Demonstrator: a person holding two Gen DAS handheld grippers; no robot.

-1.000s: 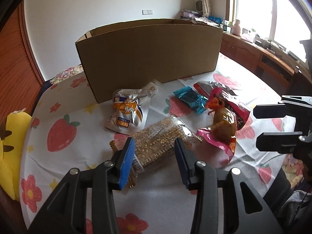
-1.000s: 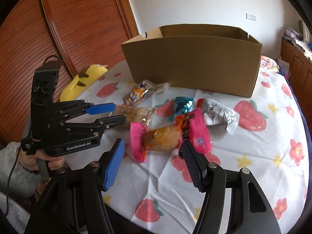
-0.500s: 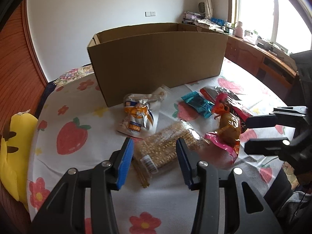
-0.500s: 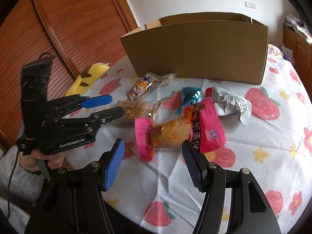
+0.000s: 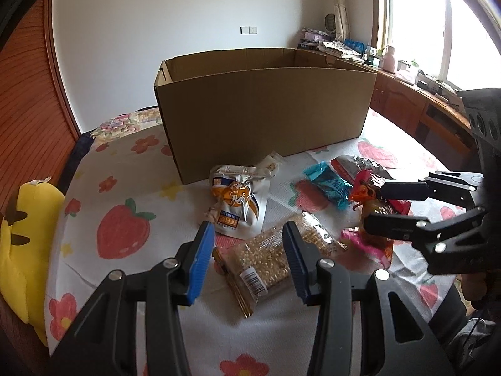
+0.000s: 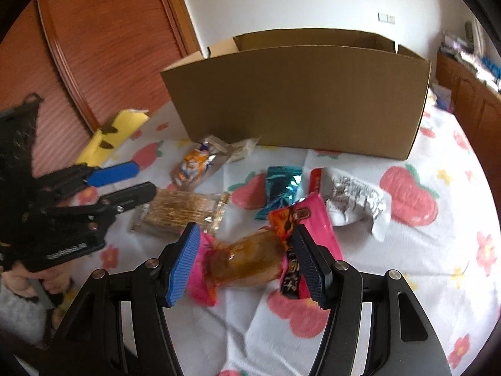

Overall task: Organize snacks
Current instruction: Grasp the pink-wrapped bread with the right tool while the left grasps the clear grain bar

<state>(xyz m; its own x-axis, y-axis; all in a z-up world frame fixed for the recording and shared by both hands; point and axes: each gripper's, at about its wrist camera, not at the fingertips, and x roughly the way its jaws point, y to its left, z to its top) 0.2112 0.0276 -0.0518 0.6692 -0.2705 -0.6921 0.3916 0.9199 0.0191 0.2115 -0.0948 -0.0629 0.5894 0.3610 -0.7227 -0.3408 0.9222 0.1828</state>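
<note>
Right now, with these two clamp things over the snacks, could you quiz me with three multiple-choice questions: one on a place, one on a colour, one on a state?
1. Where does the cardboard box stand?
A. behind the snacks
B. on the floor
C. upside down on the packets

2. What colour is the small packet beside the silver wrapper?
A. teal
B. purple
C. black

3. How is the right gripper?
A. open around the pink-ended snack
B. lifting the box
C. out of sight

Answers: 1 A, the packets lie in front of it; 2 A, its foil shows teal; 3 A, both pads stand apart from the wrapper.
</note>
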